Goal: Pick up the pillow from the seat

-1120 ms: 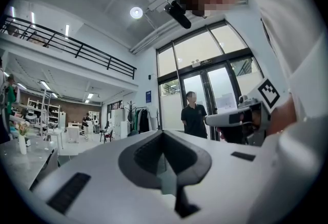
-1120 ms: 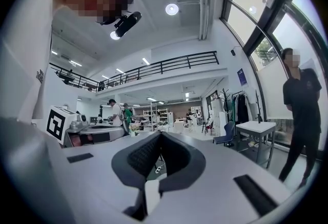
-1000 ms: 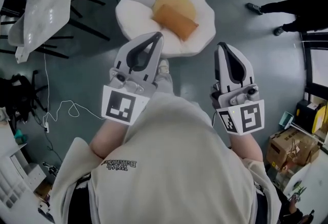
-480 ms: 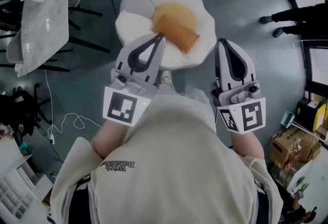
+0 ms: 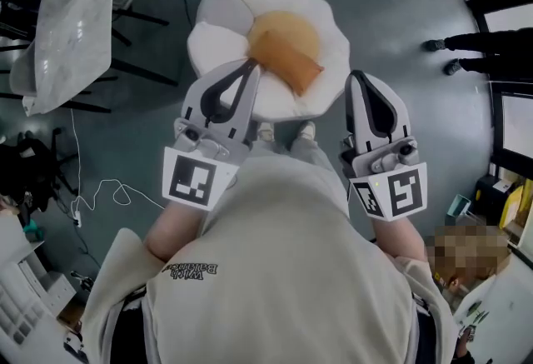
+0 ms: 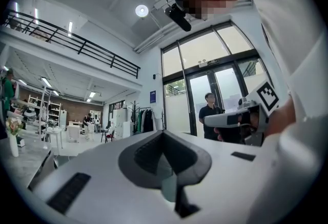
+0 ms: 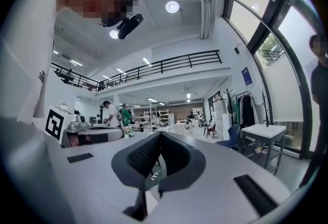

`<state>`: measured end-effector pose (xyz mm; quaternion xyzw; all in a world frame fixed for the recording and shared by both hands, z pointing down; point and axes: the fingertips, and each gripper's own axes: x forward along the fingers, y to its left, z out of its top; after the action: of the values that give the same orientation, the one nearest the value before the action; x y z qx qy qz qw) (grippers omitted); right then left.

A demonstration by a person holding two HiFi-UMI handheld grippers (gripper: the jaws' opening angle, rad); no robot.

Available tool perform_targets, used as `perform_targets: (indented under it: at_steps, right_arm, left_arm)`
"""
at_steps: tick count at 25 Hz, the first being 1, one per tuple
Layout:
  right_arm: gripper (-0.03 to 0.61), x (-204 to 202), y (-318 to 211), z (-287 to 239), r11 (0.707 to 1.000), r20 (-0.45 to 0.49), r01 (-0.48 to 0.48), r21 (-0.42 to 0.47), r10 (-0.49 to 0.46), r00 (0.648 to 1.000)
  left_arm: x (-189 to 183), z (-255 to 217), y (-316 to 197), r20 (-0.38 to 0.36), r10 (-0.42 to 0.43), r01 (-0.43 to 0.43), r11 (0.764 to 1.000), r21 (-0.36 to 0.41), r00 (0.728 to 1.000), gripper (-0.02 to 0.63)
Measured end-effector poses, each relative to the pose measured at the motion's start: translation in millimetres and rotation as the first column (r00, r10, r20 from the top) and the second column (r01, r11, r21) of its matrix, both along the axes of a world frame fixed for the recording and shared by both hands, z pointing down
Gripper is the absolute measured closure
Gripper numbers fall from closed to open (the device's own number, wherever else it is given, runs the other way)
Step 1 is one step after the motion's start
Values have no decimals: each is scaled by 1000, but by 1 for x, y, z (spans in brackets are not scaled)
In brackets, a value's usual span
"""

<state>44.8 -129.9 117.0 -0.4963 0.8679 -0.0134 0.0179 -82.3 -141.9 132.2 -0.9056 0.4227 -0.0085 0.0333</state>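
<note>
Pillow (image 5: 284, 61): orange-brown, laid askew on the yellow centre of the seat, gripped by nothing.
Seat (image 5: 218, 19): white, shaped like a fried egg, set on the grey floor (image 5: 391, 29).
Left gripper (image 5: 251, 65): held level; fingers are pressed together with nothing between them; the tip is seen over the pillow's left corner in the head view, and contact cannot be told.
Right gripper (image 5: 357, 76): held level, just right of the seat; fingers are pressed together, empty.
Table (image 5: 71, 21): placed far left, well apart from the seat.
</note>
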Motion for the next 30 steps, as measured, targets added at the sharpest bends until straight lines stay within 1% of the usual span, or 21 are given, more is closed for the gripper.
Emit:
perform_targets:
  at_steps: [6,12,18,19,20,21,23,25,28,30]
  right_arm:
    - [569,15,-15,9,998,2,44,-35,-44,999]
    - [569,29,-41,29,994,-16,69,-84,-71,997]
    - [564,30,-90,74,982,-36,98,-160,-105,994]
    - [537,29,-99,85,978,-37,103,-181,-112,993]
    - [475,28,-108,99,973,-39,109,-205,-119,992]
    - [460,28,-117,113,967,-41,114,-226,-126,991]
    - [452,28,-134,145,957,-55,123,-263,-142,988]
    - [425,24,-149,183,944,-74,137,-301,-167,983]
    - [395,15,-167,250,919,-98,160,-360,-208,973]
    - [370,10,-177,300,900,-109,166,-403,-226,968]
  left_arm:
    - [13,5,-13,-4,-45,45,999,-26,999,604]
    - [32,20,-33,15,-47,48,998,-51,999,604]
    - [39,48,-76,0,-56,55,996,-76,998,604]
    - [40,57,-85,-1,-58,58,995,-80,998,604]
    - [41,66,-93,0,-61,61,994,-85,998,604]
    - [42,77,-101,2,-64,64,994,-91,998,604]
    - [45,104,-115,10,-69,70,992,-107,998,604]
    - [47,137,-128,18,-72,74,989,-126,997,604]
    - [49,199,-143,41,-65,70,985,-156,997,604]
    - [50,246,-150,70,-58,70,980,-184,996,604]
